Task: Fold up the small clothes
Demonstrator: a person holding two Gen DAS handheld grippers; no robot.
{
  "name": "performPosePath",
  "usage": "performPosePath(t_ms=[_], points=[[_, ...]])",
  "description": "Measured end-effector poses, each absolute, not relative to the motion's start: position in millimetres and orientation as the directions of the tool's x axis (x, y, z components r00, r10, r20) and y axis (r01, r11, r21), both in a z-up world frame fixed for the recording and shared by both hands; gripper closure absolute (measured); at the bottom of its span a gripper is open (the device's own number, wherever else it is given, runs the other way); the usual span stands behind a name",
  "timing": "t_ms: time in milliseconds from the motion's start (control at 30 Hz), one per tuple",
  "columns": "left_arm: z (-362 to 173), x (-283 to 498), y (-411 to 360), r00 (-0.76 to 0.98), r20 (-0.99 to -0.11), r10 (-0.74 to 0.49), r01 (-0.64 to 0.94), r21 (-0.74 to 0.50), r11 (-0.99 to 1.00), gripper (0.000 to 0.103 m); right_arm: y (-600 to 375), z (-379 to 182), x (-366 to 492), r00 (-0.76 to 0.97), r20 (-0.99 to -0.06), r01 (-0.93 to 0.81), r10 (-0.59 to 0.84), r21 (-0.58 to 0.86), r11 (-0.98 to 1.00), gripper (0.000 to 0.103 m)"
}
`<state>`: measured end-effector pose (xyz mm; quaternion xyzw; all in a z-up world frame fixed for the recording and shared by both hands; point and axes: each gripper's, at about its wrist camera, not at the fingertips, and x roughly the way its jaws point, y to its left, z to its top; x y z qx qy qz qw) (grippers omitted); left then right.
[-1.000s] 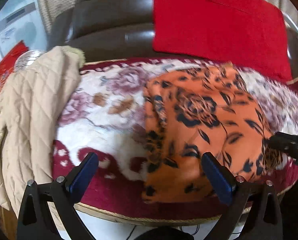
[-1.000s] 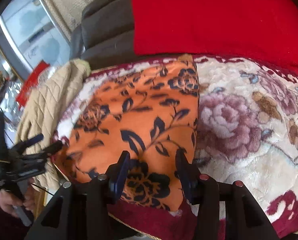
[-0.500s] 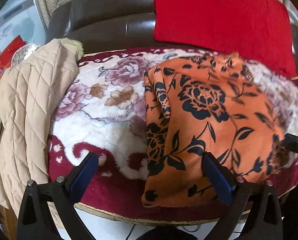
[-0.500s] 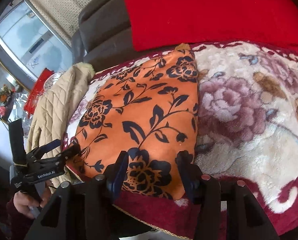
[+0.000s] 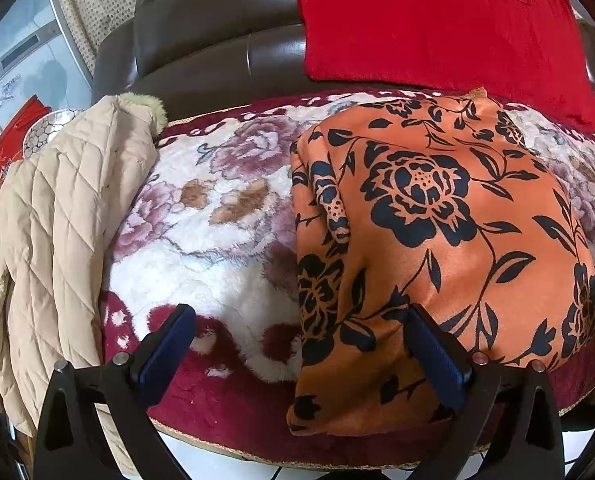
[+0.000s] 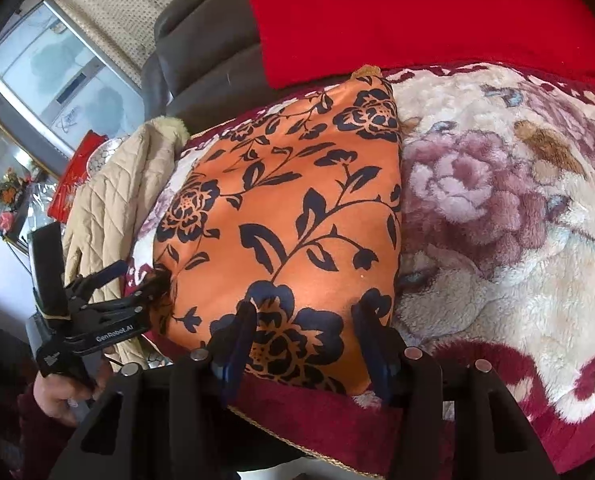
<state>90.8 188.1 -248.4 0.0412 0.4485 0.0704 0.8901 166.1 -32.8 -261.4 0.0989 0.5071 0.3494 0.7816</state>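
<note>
Mid-fold: orange floral garment (image 5: pixel 437 240) lies doubled on the plush floral blanket (image 5: pixel 225 216) at the sofa's near edge; left hand-held gripper (image 5: pixel 301 344) released over its left fold, right hand-held gripper (image 6: pixel 303 334) agape astride its near hem; next, probably pinch both near corners.

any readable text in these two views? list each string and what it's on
"GenRobot.AI": white print on the arm of the left gripper, seen in the right wrist view.
A second white mark on the handle block below it: too small to read.
Faint marks on the grey panel behind the sofa: blurred, unreadable.
Gold print on the red packet: unreadable.
Nothing readable on the orange cloth.
</note>
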Motion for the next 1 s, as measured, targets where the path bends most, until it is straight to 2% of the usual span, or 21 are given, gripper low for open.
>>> performPosePath(t_ms=[267, 600, 833, 1000], points=[[-251.3, 101.1, 193.1, 0.596, -0.787, 0.159, -0.092, 0.130, 0.987, 0.000, -27.2, -266.6, 165.4, 0.248, -0.729, -0.460, 0.637, 0.490, 0.740, 0.046], [-252.5, 110.6, 195.3, 0.611, -0.776, 0.154, -0.093, 0.123, 0.988, 0.000, -15.0, -267.6, 168.9, 0.243, -0.724, -0.491, 0.645, 0.482, 0.726, 0.036], [-248.4, 108.9, 194.0, 0.597, -0.785, 0.166, -0.105, 0.129, 0.986, 0.000, -18.5, -267.4, 170.4, 0.231, -0.716, -0.469, 0.658, 0.511, 0.721, 0.036], [-228.2, 95.1, 199.0, 0.619, -0.774, 0.135, -0.108, 0.087, 0.990, 0.000, -31.8, -262.0, 172.0, 0.216, -0.705, -0.432, 0.676, 0.552, 0.713, 0.036]])
